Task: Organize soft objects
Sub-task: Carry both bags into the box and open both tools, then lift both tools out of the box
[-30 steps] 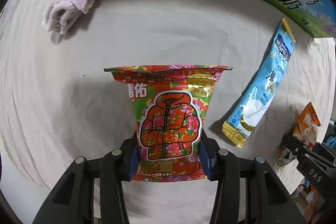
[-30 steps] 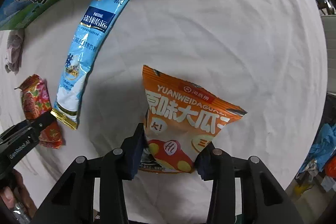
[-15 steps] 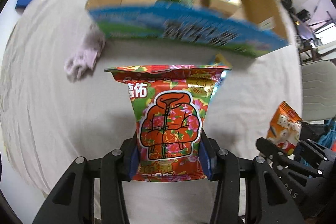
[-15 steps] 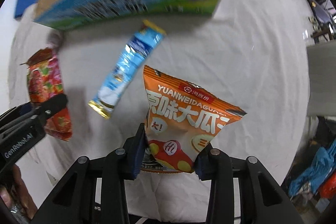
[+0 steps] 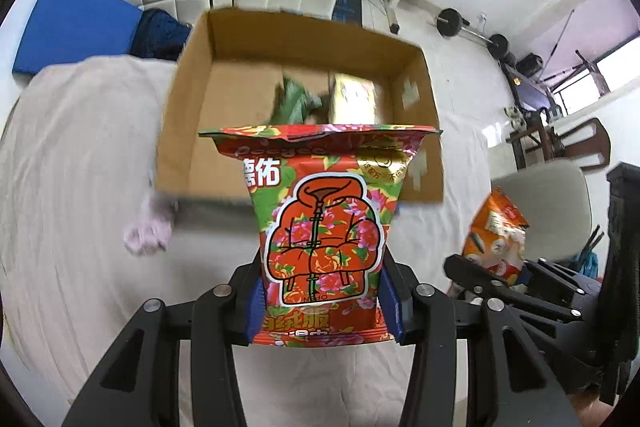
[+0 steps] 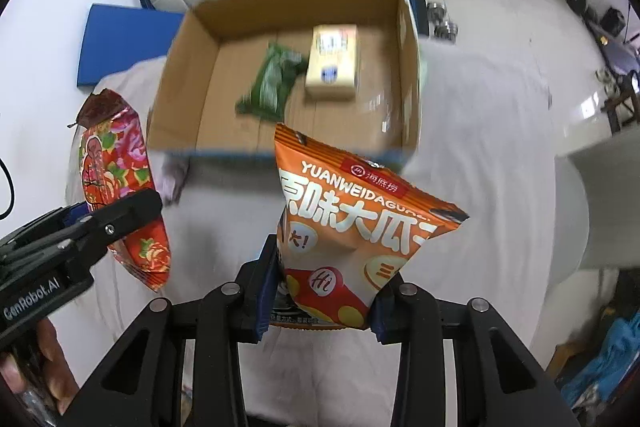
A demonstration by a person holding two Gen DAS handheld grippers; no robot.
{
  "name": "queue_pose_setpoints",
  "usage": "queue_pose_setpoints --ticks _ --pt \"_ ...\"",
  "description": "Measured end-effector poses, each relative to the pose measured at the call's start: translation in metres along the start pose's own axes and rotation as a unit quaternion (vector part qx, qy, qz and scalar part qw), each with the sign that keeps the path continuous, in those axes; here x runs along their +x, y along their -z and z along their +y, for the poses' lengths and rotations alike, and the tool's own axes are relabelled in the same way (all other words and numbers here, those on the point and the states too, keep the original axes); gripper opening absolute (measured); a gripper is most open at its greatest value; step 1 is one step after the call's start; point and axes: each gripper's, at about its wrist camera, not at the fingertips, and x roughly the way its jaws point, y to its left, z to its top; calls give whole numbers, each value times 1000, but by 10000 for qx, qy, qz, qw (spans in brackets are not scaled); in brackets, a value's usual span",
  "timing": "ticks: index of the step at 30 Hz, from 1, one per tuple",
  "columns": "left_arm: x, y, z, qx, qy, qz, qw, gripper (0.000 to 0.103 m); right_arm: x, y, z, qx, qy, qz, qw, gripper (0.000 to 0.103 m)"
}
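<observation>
A red floral snack bag (image 5: 324, 227) is being held by its lower end between the blue pads of the left tongs (image 5: 322, 301), narrowly parted and pressing on both sides. The bag is being kept upright above the cloth-covered tabletop (image 5: 72, 187), in front of an open cardboard box (image 5: 188, 95). A pink cloth (image 5: 146, 237) is lying just left of the box's near wall. An orange snack bag (image 6: 356, 239) is being gripped at its bottom edge by the right tongs (image 6: 320, 301), likewise only slightly open. A green packet (image 6: 274, 83) and a tan carton (image 6: 332, 61) are lying inside the box.
</observation>
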Motion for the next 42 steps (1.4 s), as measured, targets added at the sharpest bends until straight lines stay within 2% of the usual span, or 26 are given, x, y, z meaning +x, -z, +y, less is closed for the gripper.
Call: queue_pose_setpoints --ticks 5,7,11,16,19,24,29,31,32,34,42 --pt "22 -60 21 -71 -188 40 9998 44 17 -55 1 -38 80 75 9999 40" --pt "40 -82 31 -85 -235 249 9994 44 35 -78 2 -65 19 282 9996 40" --pt "81 -122 49 -115 -412 641 9970 44 80 -112 6 -187 248 607 9977 40" --pt "138 -153 70 -317 -501 1328 9894 44 139 -124 12 -287 317 1299 9906 40" --pt "168 -168 77 -336 -589 1586 9850 44 170 -123 9 -210 268 1666 9854 40" --pt "204 -185 84 -290 -755 1932 9778 44 203 -121 9 -365 364 2063 9771 40" --pt "226 -191 89 -216 -868 2305 9689 46 215 -125 6 -418 386 2286 9719 42" --pt "228 -192 92 -301 -864 2371 9672 52 218 -127 6 -440 399 2400 9690 46" --pt "226 -192 92 -365 -837 2360 9674 54 218 -128 5 -404 387 2428 9685 49" --pt "223 -192 94 -449 -742 2354 9680 59 214 -129 3 -358 336 2406 9694 63" --pt "184 -180 92 -423 -668 2076 9750 59 181 -135 8 -363 354 2213 9739 66"
